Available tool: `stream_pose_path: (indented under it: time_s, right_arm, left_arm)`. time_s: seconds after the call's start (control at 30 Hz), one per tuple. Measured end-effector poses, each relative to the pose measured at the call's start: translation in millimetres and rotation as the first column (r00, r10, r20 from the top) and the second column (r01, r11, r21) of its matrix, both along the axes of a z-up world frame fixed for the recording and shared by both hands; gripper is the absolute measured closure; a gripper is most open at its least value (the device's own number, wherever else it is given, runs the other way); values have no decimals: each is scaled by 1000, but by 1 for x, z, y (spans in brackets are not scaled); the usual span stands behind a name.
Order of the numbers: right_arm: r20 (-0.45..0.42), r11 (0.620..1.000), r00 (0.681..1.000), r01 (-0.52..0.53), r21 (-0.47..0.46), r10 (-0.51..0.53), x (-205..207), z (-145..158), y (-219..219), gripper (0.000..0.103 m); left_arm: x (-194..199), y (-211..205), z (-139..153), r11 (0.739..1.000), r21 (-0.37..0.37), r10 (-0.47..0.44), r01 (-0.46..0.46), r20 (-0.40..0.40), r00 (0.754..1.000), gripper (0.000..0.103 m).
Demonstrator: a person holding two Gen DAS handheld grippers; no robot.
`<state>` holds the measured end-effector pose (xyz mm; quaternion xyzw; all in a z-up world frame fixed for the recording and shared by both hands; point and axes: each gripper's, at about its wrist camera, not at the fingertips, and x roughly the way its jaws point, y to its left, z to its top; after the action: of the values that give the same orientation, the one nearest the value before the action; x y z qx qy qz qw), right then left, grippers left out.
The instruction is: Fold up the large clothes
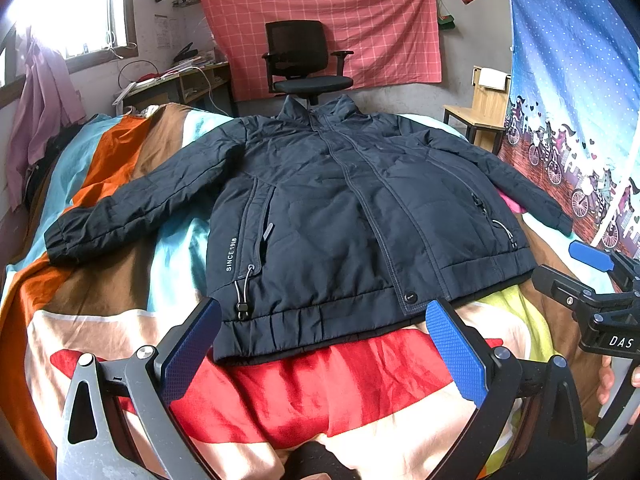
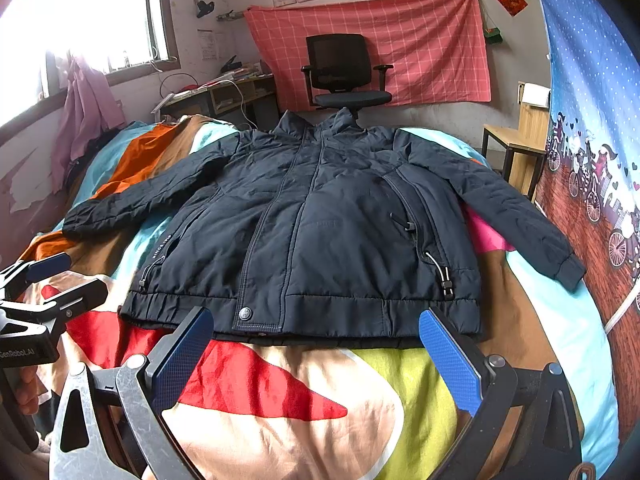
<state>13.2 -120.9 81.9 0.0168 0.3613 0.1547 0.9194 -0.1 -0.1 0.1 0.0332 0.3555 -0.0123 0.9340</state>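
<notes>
Nothing folded yet, by the look of it. Dark jacket (image 1: 340,216) spread flat, front up and zipped, on the patchwork bedspread (image 1: 120,312), both sleeves stretched out to the sides (collar toward the office chair (image 1: 304,60)). Left gripper (image 1: 324,356) spread wide, holding nothing, near the hem. Right gripper (image 2: 316,360) likewise spread and empty. All still ahead: sleeves in, then body doubled over.

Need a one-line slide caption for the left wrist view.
Open left gripper poised at the hem of a navy jacket spread flat on a colourful bedspread.
</notes>
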Motion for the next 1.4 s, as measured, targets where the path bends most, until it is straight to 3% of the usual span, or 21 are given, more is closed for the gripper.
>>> stream_pose_path:
  time_s: [1.4]
  right_arm:
    - [-11, 1000, 1000, 3, 5, -3, 1, -4, -1, 0]
  left_arm:
    - [0, 0, 0, 1000, -3, 0, 0, 0, 1000, 3]
